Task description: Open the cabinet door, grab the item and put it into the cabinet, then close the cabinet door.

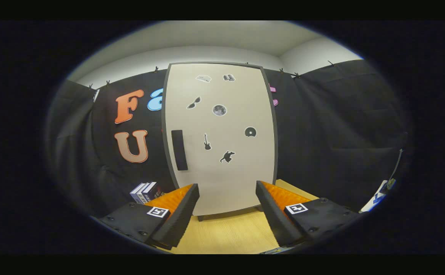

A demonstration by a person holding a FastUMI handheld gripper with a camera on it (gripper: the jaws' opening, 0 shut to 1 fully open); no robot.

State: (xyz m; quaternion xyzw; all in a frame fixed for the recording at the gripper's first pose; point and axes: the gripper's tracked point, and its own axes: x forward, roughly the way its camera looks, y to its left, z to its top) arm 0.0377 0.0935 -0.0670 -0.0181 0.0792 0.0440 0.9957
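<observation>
Our hand-held gripper (227, 214) has its two fingers spread wide, with nothing between them but the light wooden tabletop (226, 235). We hold it level and fairly low over that tabletop, facing the cabinet squarely and pointing along its fingers toward twelve o'clock.

Just beyond the fingertips, at twelve o'clock, stands the tall cream-white cabinet door with a dark grey frame (222, 172). It is shut flat against its frame, and we see no gap along either side. A black upright bar handle (179, 149) sits near its left side, at about eleven o'clock from the gripper. Small black-and-grey stickers (219, 110) are scattered over the door's face.

At ten o'clock, close behind the left finger and beside the cabinet's foot, lies a small stack of flat white and dark blue boxes (145, 191). We judge these may be the item to be stored, though that is a guess. At three o'clock, well apart, a white and blue object (377, 198) leans against the black cloth wall (341, 133); we cannot tell what it is.

As to progress, we judge the scene fits two stages: a closed door waiting to be opened, or a door closed again with the item inside. The cabinet's inside is hidden, so we cannot settle which.
</observation>
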